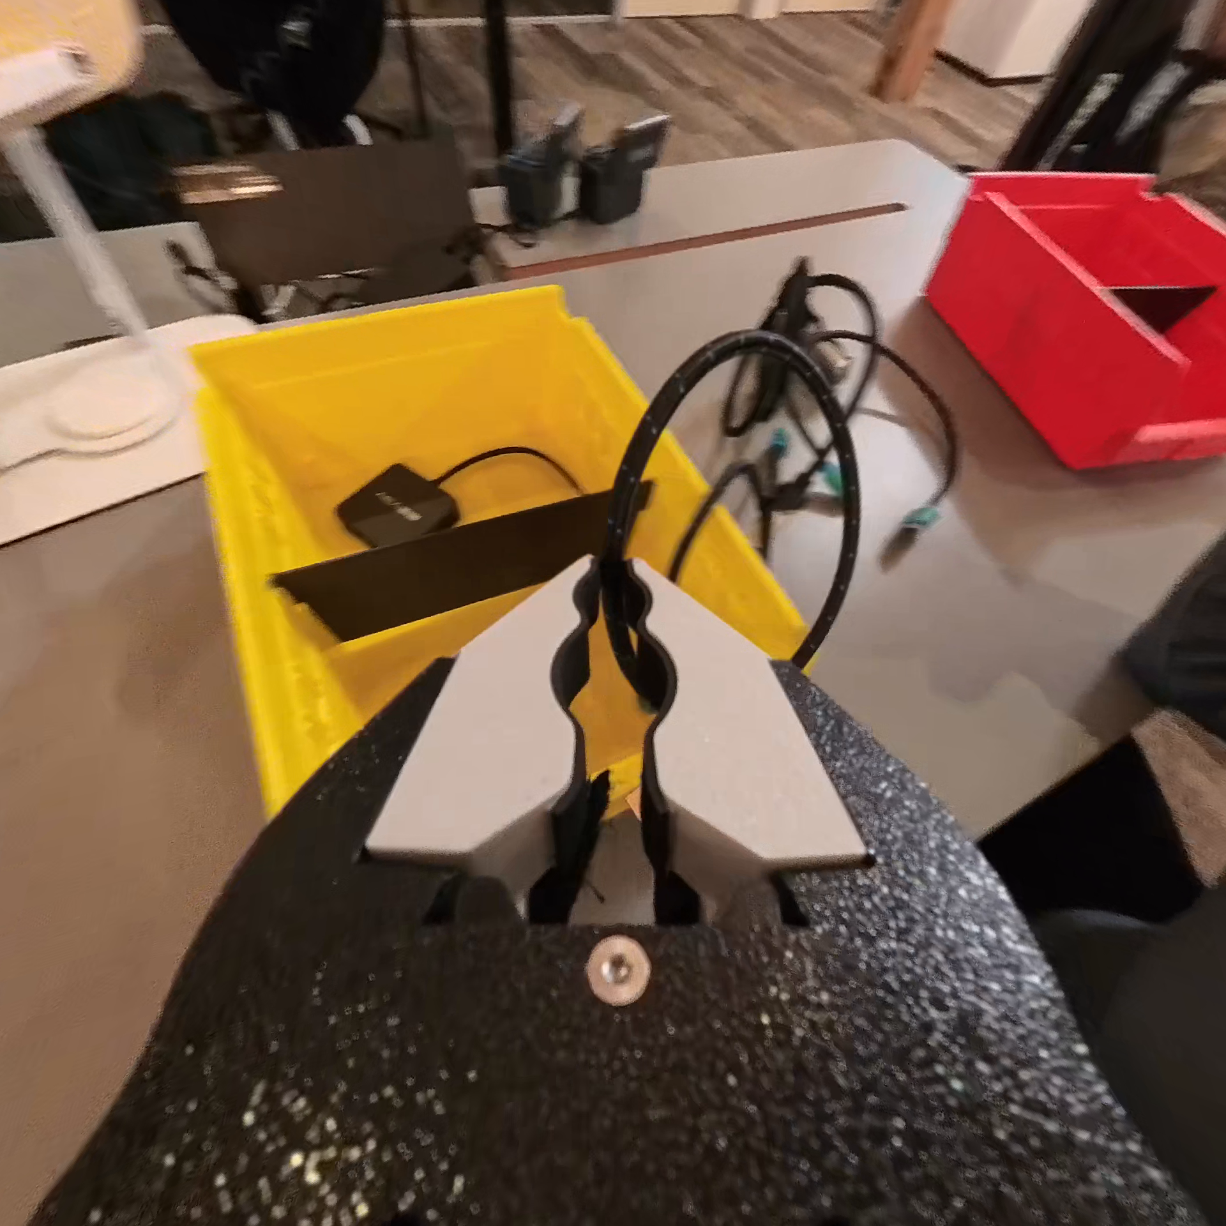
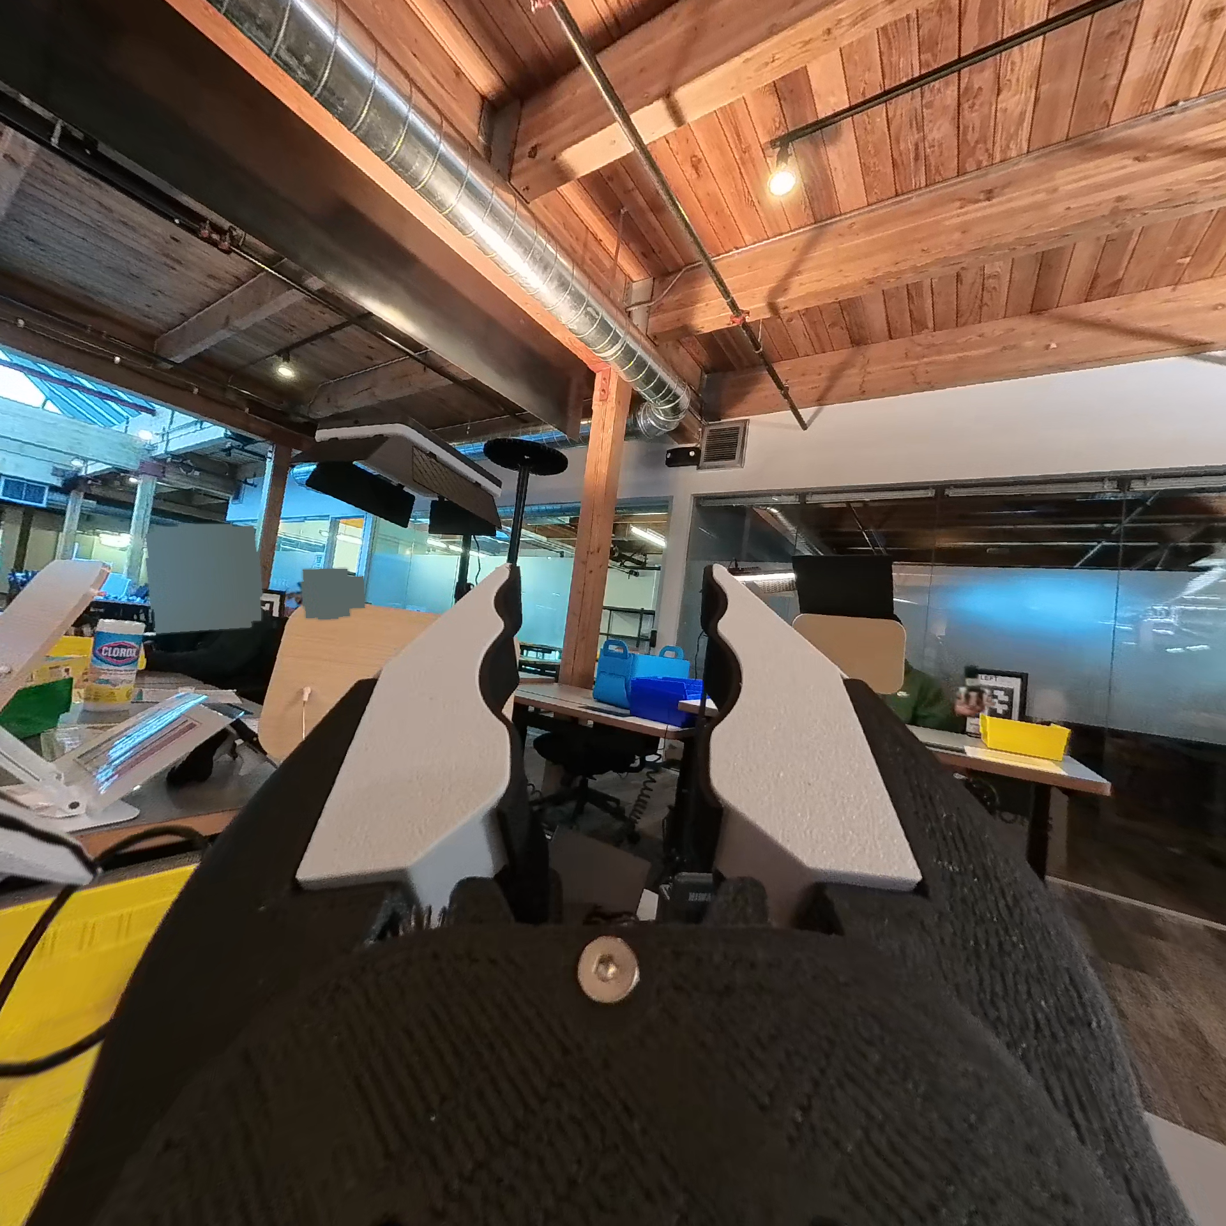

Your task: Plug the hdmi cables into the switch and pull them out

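In the left wrist view my left gripper (image 1: pixel 612 567) is shut on a black braided HDMI cable (image 1: pixel 842 477) that loops up and to the right above the fingers. It hangs over a yellow bin (image 1: pixel 398 385). A small black HDMI switch (image 1: pixel 398 505) with a thin lead lies in the bin's far compartment, behind a black divider (image 1: pixel 458 564). A heap of more cables (image 1: pixel 822 411) with teal-tipped plugs lies on the grey table (image 1: pixel 995 597) to the right. In the right wrist view my right gripper (image 2: pixel 607 577) is open and empty, tilted up toward the room and ceiling.
A red bin (image 1: pixel 1088 332) stands at the table's far right. A white lamp base (image 1: pixel 86 411) sits at the left. The yellow bin's side (image 2: pixel 60 995) shows at the lower left of the right wrist view. Desks, chairs and a seated person (image 2: pixel 922 696) are farther off. My right fingertips sit around 45 cm from my left ones. The right gripper is farther from the small black HDMI switch (image 1: pixel 398 505), some 60 cm, than the left, some 25 cm.
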Motion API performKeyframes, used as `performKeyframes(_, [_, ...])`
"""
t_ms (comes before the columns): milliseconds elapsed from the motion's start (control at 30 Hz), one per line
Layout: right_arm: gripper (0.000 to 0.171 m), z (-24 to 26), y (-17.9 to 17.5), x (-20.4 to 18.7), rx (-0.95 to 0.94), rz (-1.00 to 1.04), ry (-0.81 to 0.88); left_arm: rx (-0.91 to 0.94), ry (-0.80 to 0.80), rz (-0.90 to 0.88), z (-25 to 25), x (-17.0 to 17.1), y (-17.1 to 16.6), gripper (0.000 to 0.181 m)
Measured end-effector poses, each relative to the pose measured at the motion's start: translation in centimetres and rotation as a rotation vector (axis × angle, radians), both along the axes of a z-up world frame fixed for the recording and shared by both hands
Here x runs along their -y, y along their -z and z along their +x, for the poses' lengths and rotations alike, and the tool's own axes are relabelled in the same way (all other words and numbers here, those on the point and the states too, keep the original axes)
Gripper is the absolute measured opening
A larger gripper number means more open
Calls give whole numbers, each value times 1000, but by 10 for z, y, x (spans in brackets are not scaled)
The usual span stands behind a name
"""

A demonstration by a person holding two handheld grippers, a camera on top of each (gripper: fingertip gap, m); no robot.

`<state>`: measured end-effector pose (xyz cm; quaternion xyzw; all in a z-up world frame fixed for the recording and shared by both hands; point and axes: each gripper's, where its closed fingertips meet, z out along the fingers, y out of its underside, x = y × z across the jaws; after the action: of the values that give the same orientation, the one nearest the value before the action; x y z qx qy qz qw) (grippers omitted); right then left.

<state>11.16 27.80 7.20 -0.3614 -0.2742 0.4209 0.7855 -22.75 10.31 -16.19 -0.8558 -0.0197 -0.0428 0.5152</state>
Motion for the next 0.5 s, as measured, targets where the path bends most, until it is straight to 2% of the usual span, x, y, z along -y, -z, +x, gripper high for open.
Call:
performKeyframes(100, [54, 0, 0, 0, 0, -2, -1, -51, -132, -20, -35, 7, 5, 4])
performKeyframes(200, [54, 0, 1, -1, 1, -4, -2, 22, -99, -31, -32, 4, 13, 5])
performKeyframes(233, [54, 0, 1, -1, 2, -4, -2, 4, -128, -43, -35, 3, 16, 11])
performKeyframes(333, [54, -1, 1, -1, 2, -5, -1, -224, -294, -71, -55, 2, 13, 67])
performKeyframes(367, [54, -1, 1, -1, 2, -6, -2, -317, -316, -52, -55, -2, 5, 72])
performKeyframes(433, [53, -2, 1, -1, 5, -5, -4, -433, -198, 7, -24, -21, -8, 67])
performKeyframes(500, [54, -4, 1, 0, 11, -4, -7, -480, 37, 2, 24, -44, -3, 59])
